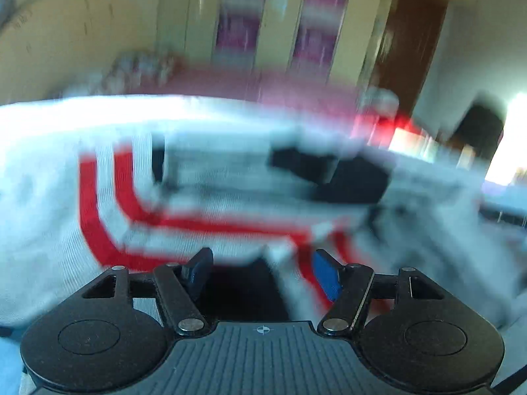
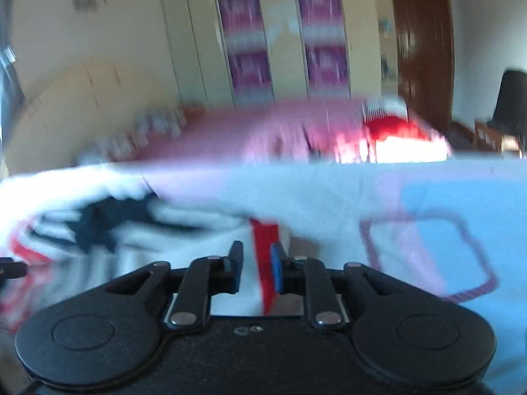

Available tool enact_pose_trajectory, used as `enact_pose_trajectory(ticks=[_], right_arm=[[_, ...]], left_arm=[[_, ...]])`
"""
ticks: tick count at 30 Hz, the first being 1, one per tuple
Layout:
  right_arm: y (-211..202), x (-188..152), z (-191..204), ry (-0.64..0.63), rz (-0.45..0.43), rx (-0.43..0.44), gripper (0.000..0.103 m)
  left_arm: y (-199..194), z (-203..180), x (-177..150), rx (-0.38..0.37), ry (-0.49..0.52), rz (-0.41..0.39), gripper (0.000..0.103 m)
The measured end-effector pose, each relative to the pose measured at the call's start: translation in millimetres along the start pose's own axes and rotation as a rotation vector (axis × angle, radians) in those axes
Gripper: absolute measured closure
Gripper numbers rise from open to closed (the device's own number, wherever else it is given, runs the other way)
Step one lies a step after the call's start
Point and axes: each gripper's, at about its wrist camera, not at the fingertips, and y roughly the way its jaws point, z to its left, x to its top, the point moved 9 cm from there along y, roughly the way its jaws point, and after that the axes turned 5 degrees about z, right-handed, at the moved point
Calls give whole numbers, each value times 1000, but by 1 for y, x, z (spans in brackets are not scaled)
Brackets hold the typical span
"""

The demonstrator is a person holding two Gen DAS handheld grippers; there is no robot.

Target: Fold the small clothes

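A small white garment (image 1: 204, 204) with red stripes and dark patches fills the blurred left wrist view, right in front of my left gripper (image 1: 263, 273). Its blue-padded fingers (image 1: 324, 275) stand wide apart, with cloth hanging between them. In the right wrist view the same garment (image 2: 138, 230) lies on a pale blue sheet (image 2: 428, 197). My right gripper (image 2: 257, 265) has its fingers (image 2: 276, 263) a narrow gap apart, with a white and red fold of the garment between them; the blur hides whether they pinch it.
Behind the sheet lies a pink bed cover (image 2: 263, 128) with a red item (image 2: 392, 125) on it. A cream wardrobe with purple panels (image 2: 250, 39) and a brown door (image 2: 421, 42) stand at the back. A dark chair (image 2: 510, 102) is at far right.
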Motion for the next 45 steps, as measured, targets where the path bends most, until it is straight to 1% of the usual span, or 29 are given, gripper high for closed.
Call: enact_pose_trajectory(ticks=[1, 2, 3, 5, 6, 7, 9, 13, 15, 16, 17, 19, 20, 21, 22, 23, 24, 26, 28, 29, 30, 31, 32, 33, 35, 38, 40, 43, 45], right_arm=[[0, -1, 2, -17, -38, -16, 78], [-2, -3, 5, -24, -15, -31, 78], [-13, -4, 8, -13, -23, -23, 79], [-44, -9, 15, 8, -103, 26, 78], [-58, -16, 18, 2, -121, 31, 77], [-71, -25, 22, -4, -131, 37, 77], [-92, -45, 28, 7, -136, 53, 77], [-121, -74, 45, 43, -106, 53, 77], [-133, -81, 56, 70, -92, 38, 77], [-137, -84, 62, 89, -85, 32, 77], [-141, -86, 68, 107, -80, 26, 77], [-147, -86, 83, 132, -79, 13, 77], [-149, -85, 92, 137, -79, 6, 77], [-150, -83, 100, 140, -81, 0, 77], [-152, -82, 110, 143, -83, -2, 77], [-154, -79, 117, 149, -86, 3, 77], [-157, -77, 126, 157, -92, 10, 77], [-161, -71, 142, 158, -104, 7, 77], [-162, -67, 153, 156, -111, -1, 77], [-162, -65, 157, 160, -112, -4, 77], [-162, -64, 161, 166, -113, -8, 77], [-162, -63, 165, 172, -116, -10, 76], [-162, -62, 167, 177, -120, -11, 76], [-163, -61, 170, 180, -124, -12, 76], [-164, -61, 174, 179, -128, -17, 76], [-162, -65, 174, 187, -124, -20, 76], [-161, -67, 169, 190, -118, -25, 76], [-162, -69, 158, 213, -120, -31, 76], [-166, -70, 148, 231, -126, -33, 76]], left_arm=[[0, -1, 0, 6, 17, -4, 34], [-5, -1, -1, 4, 16, -5, 34], [-16, 0, -1, -5, 6, -23, 34], [-43, 14, -6, -16, -45, -91, 31], [-56, 27, -12, -10, -86, -107, 27], [-67, 43, -20, 6, -127, -120, 26], [-92, 86, -38, 43, -218, -157, 26], [-137, 194, -77, 133, -452, -217, 27], [-151, 249, -95, 152, -592, -233, 27], [-152, 275, -103, 156, -666, -236, 27], [-156, 299, -109, 145, -740, -252, 27], [-160, 343, -121, 128, -875, -288, 31], [-158, 364, -126, 132, -933, -286, 34], [-156, 383, -131, 126, -986, -286, 40], [-153, 399, -133, 107, -1024, -292, 46], [-148, 412, -134, 94, -1046, -294, 51], [-144, 423, -133, 89, -1053, -292, 58], [-130, 434, -124, 85, -1029, -288, 60], [-118, 440, -111, 101, -976, -278, 62], [-114, 440, -106, 128, -933, -259, 70], [-109, 439, -101, 171, -887, -229, 99], [-105, 442, -95, 179, -865, -218, 98], [-104, 441, -90, 178, -866, -226, 98], [-107, 437, -82, 181, -846, -239, 98], [-122, 420, -55, 155, -751, -308, 98], [-134, 364, -8, 82, -583, -371, 98], [-131, 311, 22, 28, -440, -384, 98], [-111, 220, 49, -62, -260, -359, 98], [-96, 158, 54, -110, -162, -326, 98]])
